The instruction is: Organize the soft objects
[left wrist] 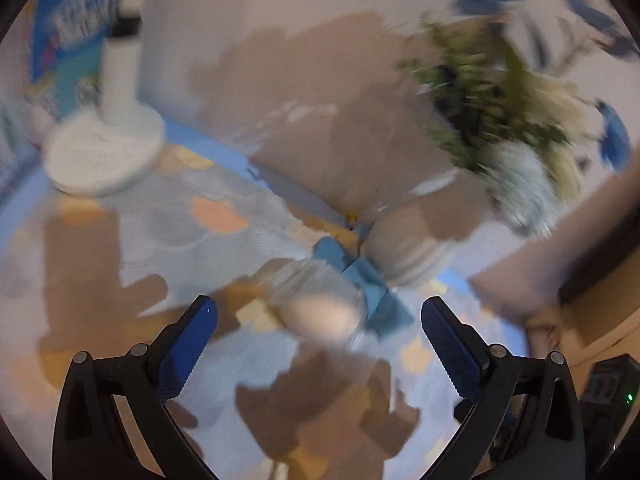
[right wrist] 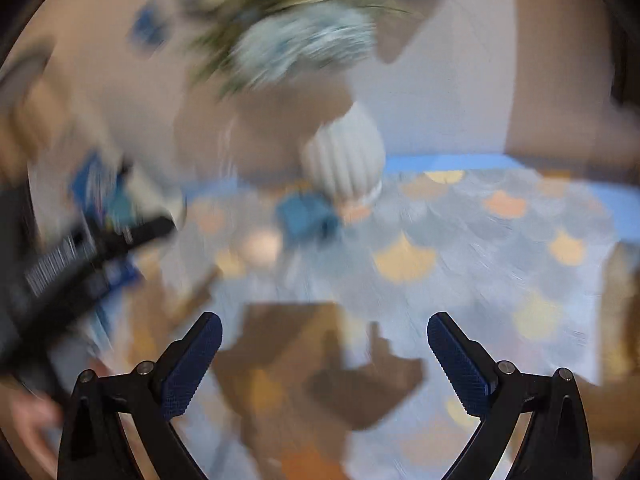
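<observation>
Above the scale-patterned tablecloth, the left gripper hangs with its jaws spread wide and nothing between them; the right gripper is likewise spread and empty. Ahead of both, a pale soft blob (too blurred to identify) lies beside a blue folded cloth at the foot of a ribbed white vase of flowers
</observation>
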Demonstrator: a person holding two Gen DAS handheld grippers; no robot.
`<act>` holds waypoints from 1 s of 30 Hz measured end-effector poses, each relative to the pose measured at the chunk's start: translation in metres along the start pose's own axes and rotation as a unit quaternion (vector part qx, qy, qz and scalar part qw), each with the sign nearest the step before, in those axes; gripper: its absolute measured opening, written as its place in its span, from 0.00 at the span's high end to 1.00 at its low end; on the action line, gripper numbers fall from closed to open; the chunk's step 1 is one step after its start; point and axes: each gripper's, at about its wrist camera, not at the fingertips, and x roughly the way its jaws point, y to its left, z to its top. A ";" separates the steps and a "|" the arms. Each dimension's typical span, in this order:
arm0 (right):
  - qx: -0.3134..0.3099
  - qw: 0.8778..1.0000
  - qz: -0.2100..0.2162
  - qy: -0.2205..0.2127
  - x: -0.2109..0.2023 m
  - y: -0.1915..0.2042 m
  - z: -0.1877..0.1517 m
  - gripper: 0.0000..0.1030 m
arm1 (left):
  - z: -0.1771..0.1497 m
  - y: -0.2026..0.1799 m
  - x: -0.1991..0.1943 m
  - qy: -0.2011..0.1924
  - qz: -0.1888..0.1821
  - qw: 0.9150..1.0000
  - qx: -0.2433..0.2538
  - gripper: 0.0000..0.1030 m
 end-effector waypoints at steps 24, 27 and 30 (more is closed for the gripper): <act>0.144 0.977 0.148 0.057 0.096 -0.031 0.015 0.88 | -0.015 0.020 0.056 0.018 -0.034 0.998 0.057 0.02; 0.147 0.976 0.146 0.065 0.086 -0.030 -0.003 0.88 | -0.018 0.017 0.057 0.032 -0.041 0.997 0.065 0.02; 0.135 0.981 0.124 0.064 0.069 -0.026 -0.021 0.88 | -0.021 0.011 0.057 0.037 -0.043 0.995 0.078 0.02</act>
